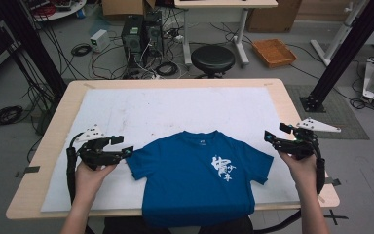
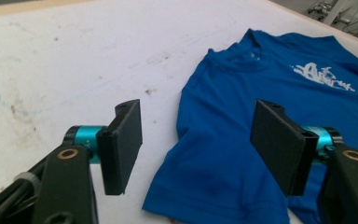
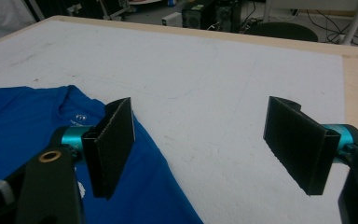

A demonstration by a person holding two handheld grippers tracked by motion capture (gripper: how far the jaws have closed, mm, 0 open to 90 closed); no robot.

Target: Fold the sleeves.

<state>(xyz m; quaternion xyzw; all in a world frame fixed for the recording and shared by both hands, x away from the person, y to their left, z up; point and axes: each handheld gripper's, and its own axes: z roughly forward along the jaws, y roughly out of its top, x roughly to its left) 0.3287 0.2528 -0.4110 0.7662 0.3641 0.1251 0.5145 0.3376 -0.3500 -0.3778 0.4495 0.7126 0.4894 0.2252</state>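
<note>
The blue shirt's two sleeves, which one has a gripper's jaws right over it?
The sleeve at the left of the high view: the left gripper has its open jaws astride its hem. The other sleeve lies apart from the right gripper.

The blue T-shirt (image 1: 195, 175) carries a white brush-style print (image 1: 223, 167) on its chest, made of characters too small and blurred to read. In the left gripper view the same print (image 2: 323, 73) shows as jagged white strokes, still unreadable. Inside the collar sits a small white round mark (image 3: 80, 116), whose content cannot be made out. No other writing is legible.
</note>
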